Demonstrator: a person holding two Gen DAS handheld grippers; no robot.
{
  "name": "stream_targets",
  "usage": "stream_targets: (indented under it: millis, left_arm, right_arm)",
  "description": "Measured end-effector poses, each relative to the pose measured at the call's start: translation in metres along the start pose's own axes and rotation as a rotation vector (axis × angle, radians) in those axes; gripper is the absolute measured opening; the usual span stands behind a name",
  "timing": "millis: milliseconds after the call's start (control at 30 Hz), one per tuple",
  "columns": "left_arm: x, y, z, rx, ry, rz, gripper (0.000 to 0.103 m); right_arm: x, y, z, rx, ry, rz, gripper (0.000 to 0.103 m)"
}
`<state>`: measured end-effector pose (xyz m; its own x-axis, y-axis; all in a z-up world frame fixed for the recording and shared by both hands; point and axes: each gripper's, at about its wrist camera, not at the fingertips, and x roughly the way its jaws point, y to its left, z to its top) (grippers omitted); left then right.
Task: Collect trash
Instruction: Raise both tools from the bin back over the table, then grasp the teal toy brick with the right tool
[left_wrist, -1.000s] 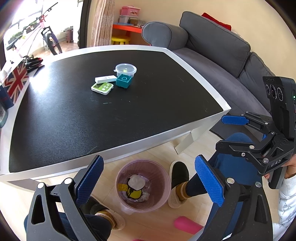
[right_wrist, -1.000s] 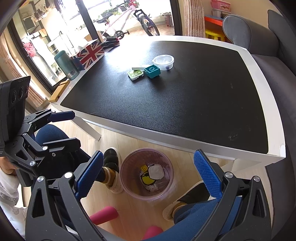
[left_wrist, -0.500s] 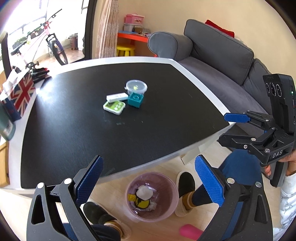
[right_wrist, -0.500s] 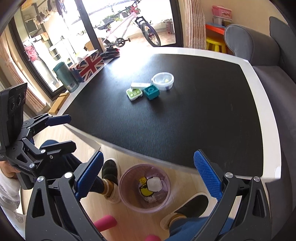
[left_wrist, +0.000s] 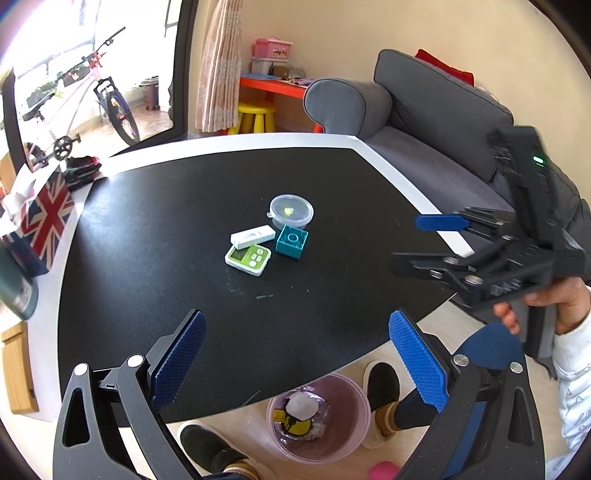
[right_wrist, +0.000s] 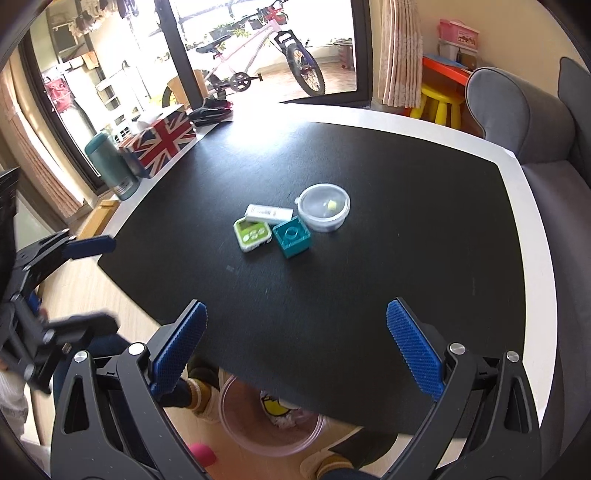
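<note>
The left gripper is spread wide, its blue pads far apart with nothing between them and touching nothing. The right gripper is just as wide and likewise empty; seen from the left wrist, it hangs in the air at the right side, gripped by a hand (slightly blurred there).

Both hover above the near part of a black-topped table with a white border. Near the middle of the table sits a tight cluster: a round clear plastic tub with its lid on and a small yellow bit inside, a teal block just beside it, a green-and-white timer, and a white stick-shaped box lying partly over the timer's far edge. Both grippers are well apart from this cluster.

On the floor by the table's near edge stands a pink bin, holding crumpled white paper and a yellow wrapper; from the right wrist its far half is hidden under the tabletop.

Compared with a second ago, both grippers have risen and come forward over the table: the cluster looks closer and more central, and the bin has slipped to the bottom of each view. The spread of both grippers is unchanged.
</note>
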<state>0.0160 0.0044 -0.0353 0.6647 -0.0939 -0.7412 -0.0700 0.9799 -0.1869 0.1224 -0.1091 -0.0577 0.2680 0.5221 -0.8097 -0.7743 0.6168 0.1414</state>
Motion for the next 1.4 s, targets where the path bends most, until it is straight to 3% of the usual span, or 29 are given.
stream_targets:
  millis: [200, 700, 1000, 1067, 1400]
  left_arm:
    - [0.001, 0.004, 0.003, -0.001, -0.001, -0.001, 0.095]
    - [0.012, 0.021, -0.001, -0.034, 0.019, -0.004, 0.095]
    - [0.018, 0.024, -0.003, -0.043, 0.032, -0.015, 0.095]
    - [0.020, 0.025, -0.004, -0.046, 0.034, -0.016, 0.095]
    - [0.025, 0.025, -0.002, -0.041, 0.036, -0.016, 0.095]
  right_arm:
    - [0.039, -0.001, 0.025, -0.024, 0.050, 0.007, 0.097]
    - [0.107, 0.010, 0.047, -0.077, 0.129, 0.023, 0.096]
    - [0.128, 0.015, 0.048, -0.102, 0.166, 0.005, 0.054]
    - [0.130, 0.014, 0.047, -0.105, 0.168, -0.002, 0.039]
    - [0.123, 0.008, 0.044, -0.089, 0.141, 0.004, 0.037]
